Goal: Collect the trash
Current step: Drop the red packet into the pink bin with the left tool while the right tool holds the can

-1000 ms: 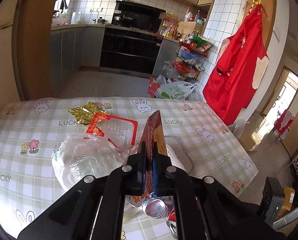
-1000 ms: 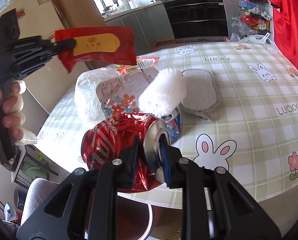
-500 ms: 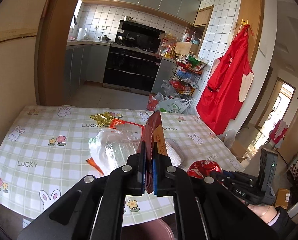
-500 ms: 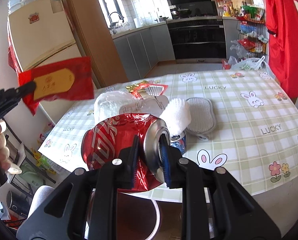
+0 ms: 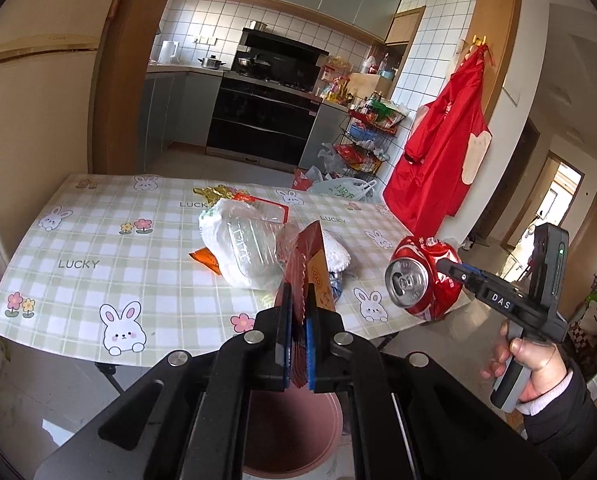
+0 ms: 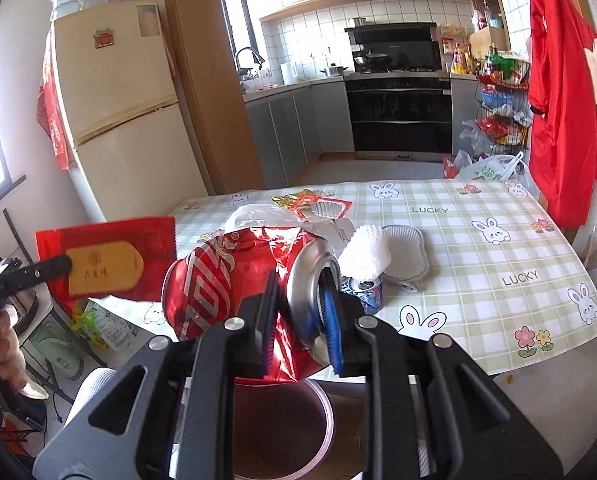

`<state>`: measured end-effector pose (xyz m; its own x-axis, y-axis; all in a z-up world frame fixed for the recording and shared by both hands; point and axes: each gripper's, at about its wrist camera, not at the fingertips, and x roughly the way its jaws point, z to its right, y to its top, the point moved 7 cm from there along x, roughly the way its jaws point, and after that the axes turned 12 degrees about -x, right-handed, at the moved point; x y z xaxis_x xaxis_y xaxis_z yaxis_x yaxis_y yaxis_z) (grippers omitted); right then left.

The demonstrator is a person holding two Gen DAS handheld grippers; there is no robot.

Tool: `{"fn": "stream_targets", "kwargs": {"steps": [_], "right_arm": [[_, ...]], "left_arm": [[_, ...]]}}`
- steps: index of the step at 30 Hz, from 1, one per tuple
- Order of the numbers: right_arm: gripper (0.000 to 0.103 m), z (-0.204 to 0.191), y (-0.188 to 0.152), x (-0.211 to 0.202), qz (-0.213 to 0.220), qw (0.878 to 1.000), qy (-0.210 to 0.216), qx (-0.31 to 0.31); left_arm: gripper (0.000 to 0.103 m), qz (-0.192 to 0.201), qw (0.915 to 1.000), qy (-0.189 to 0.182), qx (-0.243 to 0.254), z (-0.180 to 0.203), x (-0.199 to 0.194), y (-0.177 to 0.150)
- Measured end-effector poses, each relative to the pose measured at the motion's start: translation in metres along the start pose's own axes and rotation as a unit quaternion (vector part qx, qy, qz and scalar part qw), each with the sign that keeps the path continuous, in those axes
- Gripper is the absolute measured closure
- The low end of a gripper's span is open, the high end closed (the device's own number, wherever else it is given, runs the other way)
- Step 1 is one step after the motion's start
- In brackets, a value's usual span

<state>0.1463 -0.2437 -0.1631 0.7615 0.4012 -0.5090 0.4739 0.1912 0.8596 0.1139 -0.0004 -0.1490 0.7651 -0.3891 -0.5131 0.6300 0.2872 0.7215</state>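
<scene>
In the left wrist view we see, at far left, the worktop point(image 5: 78, 248) under its checked bunny cloth, and on it a clear bag point(image 5: 242, 248) with a gold wrapper point(image 5: 212, 192) and a red-rimmed tray point(image 5: 268, 208) behind it. Our left gripper point(image 5: 297, 336) sits at the middle, off the near edge of the worktop, its jaws nearly closed and pinching a red packet point(image 5: 306, 264) that stands up on edge between them. Below the jaws lies a pink bin point(image 5: 330, 416). To the right, our right gripper point(image 5: 452, 272) holds a crushed can point(image 5: 422, 280) in the air beside the worktop's corner, with the right hand point(image 5: 534, 368) on the handle. In the right wrist view the packet point(image 6: 106, 256) hangs at far left in the left gripper point(image 6: 64, 263), clear of the worktop point(image 6: 498, 240). At the middle the can point(image 6: 234, 280) is clamped at its silver top between narrow jaws, above the bin point(image 6: 322, 432). Further right a white brush point(image 6: 366, 250), a blue can point(image 6: 364, 290) and a grey pad point(image 6: 404, 252) lie together on the cloth.
</scene>
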Motion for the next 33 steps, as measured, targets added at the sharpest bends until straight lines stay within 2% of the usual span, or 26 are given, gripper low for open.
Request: {"fn": "stream_targets", "kwargs": {"steps": [10,23,24,26,30,31,33], "right_arm": [[0.08,-0.009,-0.006,-0.032,0.015,1.0,-0.003,-0.011],[0.08,0.012,-0.012,-0.013,0.007,1.0,-0.004,0.013],[0.08,0.013,-0.013,-0.011,0.005,1.0,-0.004,0.015],[0.08,0.015,-0.016,-0.007,0.001,1.0,-0.003,0.018],[0.08,0.016,-0.018,-0.003,-0.004,1.0,0.001,0.022],[0.08,0.015,-0.017,-0.002,-0.004,1.0,0.002,0.022],[0.08,0.011,-0.015,-0.001,-0.005,1.0,0.007,0.018]], "left_arm": [[0.097,-0.037,0.9991,-0.011,0.015,0.017,0.008,-0.037],[0.095,-0.112,0.9931,-0.015,0.029,0.026,0.065,-0.062],[0.092,-0.116,0.9926,-0.021,0.029,0.027,0.068,-0.064],[0.069,-0.119,0.9921,-0.032,0.027,0.028,0.073,-0.064],[0.052,-0.089,0.9955,-0.012,0.032,0.024,0.07,-0.052],[0.045,-0.079,0.9964,-0.006,0.031,0.022,0.067,-0.047],[0.034,-0.045,0.9984,0.015,0.03,0.013,0.057,-0.035]]}}
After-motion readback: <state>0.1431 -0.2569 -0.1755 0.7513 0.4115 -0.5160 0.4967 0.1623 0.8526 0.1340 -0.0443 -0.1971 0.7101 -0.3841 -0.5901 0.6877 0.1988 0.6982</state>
